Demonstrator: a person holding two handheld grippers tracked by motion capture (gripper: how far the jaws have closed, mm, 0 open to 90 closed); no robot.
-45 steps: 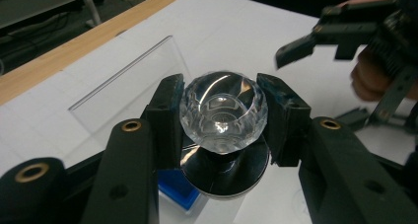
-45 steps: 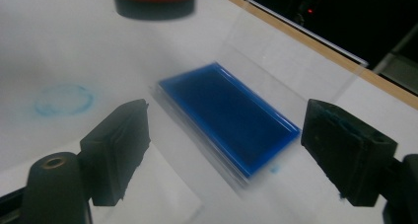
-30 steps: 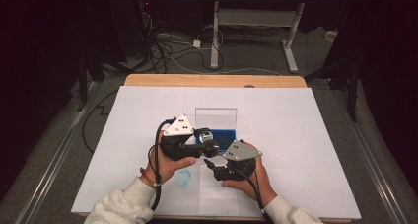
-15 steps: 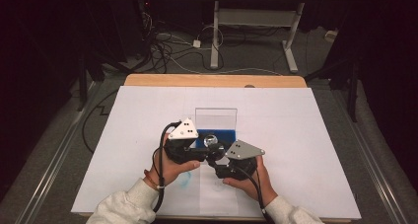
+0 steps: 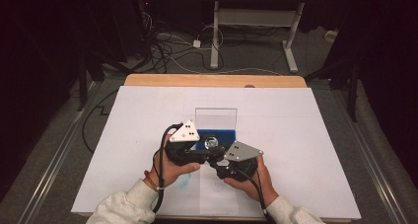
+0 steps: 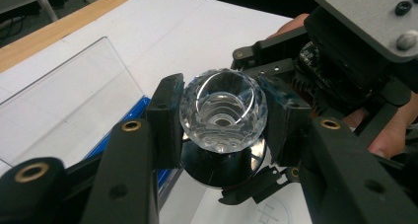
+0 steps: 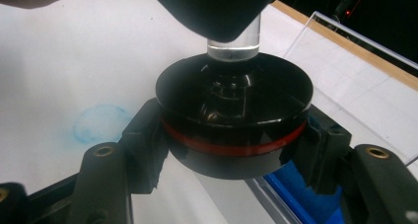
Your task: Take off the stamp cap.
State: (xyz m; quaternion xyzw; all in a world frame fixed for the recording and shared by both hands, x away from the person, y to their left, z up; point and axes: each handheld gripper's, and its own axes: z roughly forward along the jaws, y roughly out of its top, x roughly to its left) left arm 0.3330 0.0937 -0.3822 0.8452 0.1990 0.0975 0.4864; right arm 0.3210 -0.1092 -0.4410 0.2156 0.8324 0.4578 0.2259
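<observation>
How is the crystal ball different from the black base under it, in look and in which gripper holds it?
The crystal ball is clear and faceted; the black base is opaque, flat and round, with a red ring. The left gripper clamps the crystal ball, while the right gripper clamps the black base. Both are round, joined by a clear stem, and held above the table.

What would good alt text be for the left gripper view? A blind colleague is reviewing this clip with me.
The left gripper clamps a faceted clear glass knob between its two black jaws, above a round black base. The right gripper sits close behind at the right, with a clear plastic panel on the white table cover at the left.
</observation>
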